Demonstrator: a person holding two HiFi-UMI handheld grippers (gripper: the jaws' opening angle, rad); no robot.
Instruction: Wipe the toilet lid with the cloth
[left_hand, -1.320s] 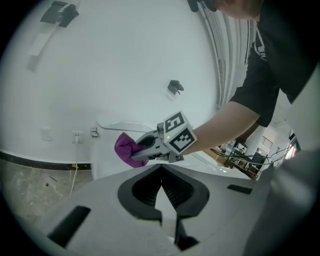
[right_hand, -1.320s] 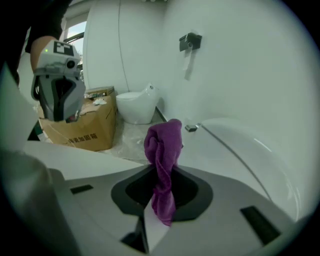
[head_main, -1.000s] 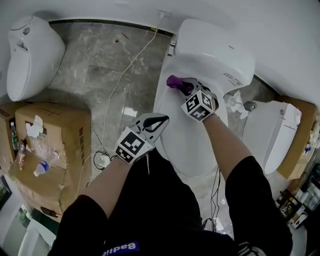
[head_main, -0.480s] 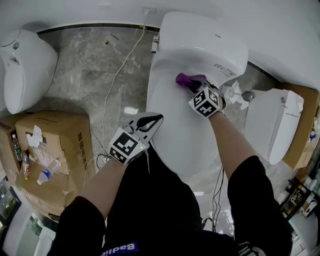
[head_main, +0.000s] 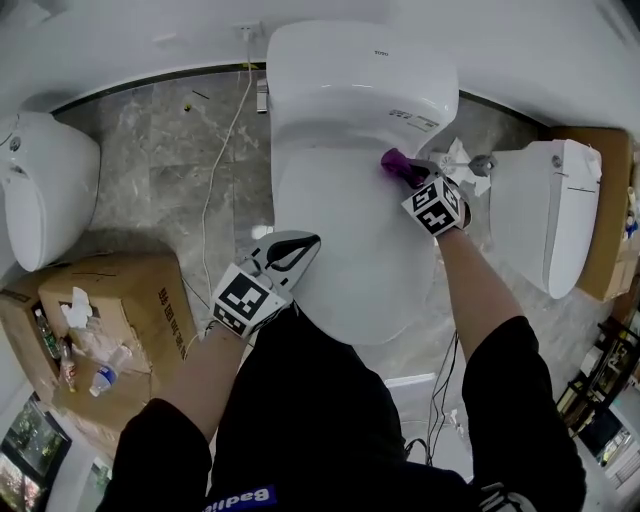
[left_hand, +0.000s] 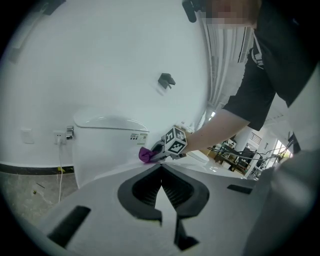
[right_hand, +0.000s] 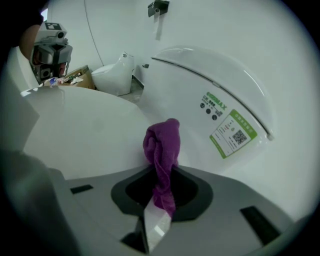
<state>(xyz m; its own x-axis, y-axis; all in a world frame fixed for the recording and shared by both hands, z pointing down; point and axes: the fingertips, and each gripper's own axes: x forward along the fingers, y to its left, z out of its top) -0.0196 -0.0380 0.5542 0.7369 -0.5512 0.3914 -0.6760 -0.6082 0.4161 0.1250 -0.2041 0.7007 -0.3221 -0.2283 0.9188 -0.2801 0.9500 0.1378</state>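
Note:
A white toilet with its lid (head_main: 350, 230) shut fills the middle of the head view. My right gripper (head_main: 408, 170) is shut on a bunched purple cloth (head_main: 393, 160) (right_hand: 162, 147), which presses on the lid's far right corner below the tank (head_main: 360, 75). The left gripper view catches the same cloth (left_hand: 146, 155) from the side. My left gripper (head_main: 300, 243) (left_hand: 161, 172) is shut with nothing in it and hovers at the lid's near left edge.
A second white toilet (head_main: 45, 185) stands at the left and another (head_main: 545, 215) at the right. A cardboard box (head_main: 130, 310) with bottles and tissue sits at the lower left. A white cable (head_main: 222, 150) runs over the marble floor.
My right gripper has slid the purple cloth along the back of the lid toward its right corner. The left gripper drifted slightly along the lid's near edge. The head view shifted.

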